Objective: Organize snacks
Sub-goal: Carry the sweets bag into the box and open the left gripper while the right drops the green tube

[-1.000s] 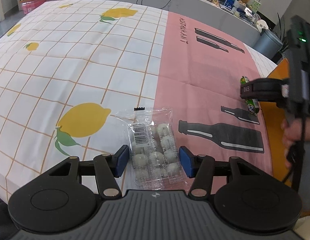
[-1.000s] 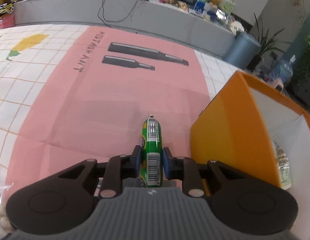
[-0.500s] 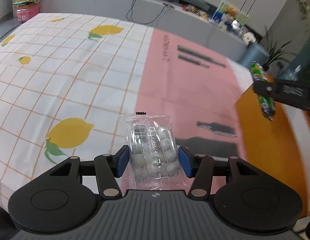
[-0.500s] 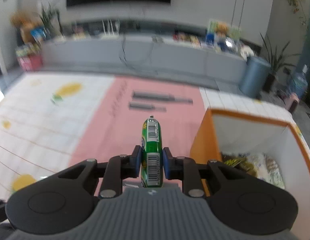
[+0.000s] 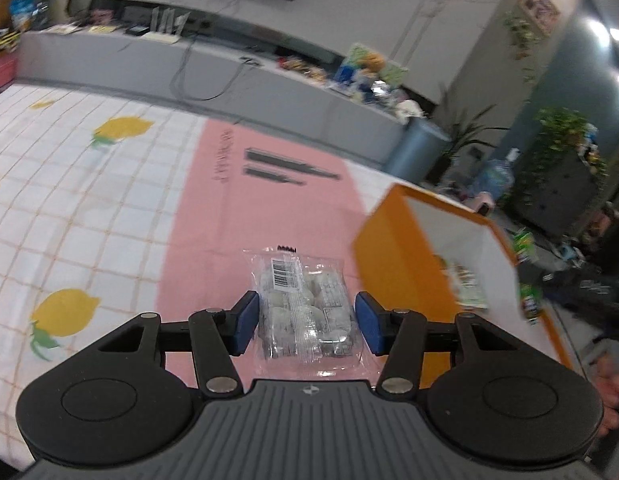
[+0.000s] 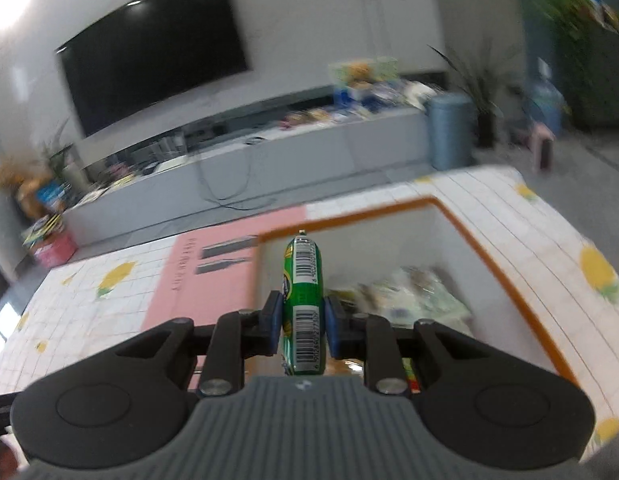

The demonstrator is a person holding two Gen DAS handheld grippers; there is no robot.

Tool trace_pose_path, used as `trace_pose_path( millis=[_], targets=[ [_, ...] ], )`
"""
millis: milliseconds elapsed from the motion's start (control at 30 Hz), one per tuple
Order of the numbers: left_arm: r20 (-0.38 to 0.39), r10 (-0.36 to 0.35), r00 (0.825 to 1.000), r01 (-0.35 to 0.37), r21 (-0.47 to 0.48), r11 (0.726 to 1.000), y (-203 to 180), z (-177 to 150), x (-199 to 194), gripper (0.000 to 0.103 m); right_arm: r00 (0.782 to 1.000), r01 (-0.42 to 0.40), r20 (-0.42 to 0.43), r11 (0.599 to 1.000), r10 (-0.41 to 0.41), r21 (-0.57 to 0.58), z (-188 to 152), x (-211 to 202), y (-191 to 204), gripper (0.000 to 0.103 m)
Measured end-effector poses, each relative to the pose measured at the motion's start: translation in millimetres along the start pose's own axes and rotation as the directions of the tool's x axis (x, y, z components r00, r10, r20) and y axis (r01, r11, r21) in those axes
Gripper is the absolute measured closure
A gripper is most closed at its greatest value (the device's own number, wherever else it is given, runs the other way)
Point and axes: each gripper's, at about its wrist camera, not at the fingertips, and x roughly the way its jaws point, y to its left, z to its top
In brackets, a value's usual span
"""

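The clear packet (image 5: 305,300) of pale round sweets looks light, crinkly and slippery, best pinched across its middle; the left tool (image 5: 305,322) holds it so, lifted off the surface; the right tool (image 6: 302,320) clamps a stiff green tube (image 6: 303,304) above the orange box (image 6: 505,276).

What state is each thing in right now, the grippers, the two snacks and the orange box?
Left gripper: shut on clear snack pack, lifted.
Right gripper: shut on green snack tube, above the box.
Orange box: open-topped, snacks already inside.
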Motion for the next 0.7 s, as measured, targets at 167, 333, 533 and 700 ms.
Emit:
trace_pose_path(
  millis=[167,333,533,700],
  targets=[
    [-0.009,-0.075,0.997,0.075,0.016,0.997,-27.3,2.6,0.2,0.044,0.997,0.003,-0.075,1.000,-0.002,0.009,-0.4,9.2,-22.4,0.083],
    [-0.048,-0.104,0.993,0.104,0.012,0.994,-47.8,0.9,19.0,0.045,0.983,-0.070,-0.173,0.996,0.060,-0.051,-11.0,19.6,-26.7,0.083],
    [-0.021,-0.130,0.991,0.130,-0.013,0.991,-55.7,6.0,25.5,0.045,0.957,-0.147,-0.260,0.988,0.131,-0.042,-20.7,25.2,-31.2,0.083],
    [0.019,-0.168,0.986,0.169,-0.045,0.985,-62.8,17.9,19.8,0.045,0.891,-0.245,-0.389,0.969,0.235,0.025,-31.6,35.4,-16.8,0.077]
  ],
)
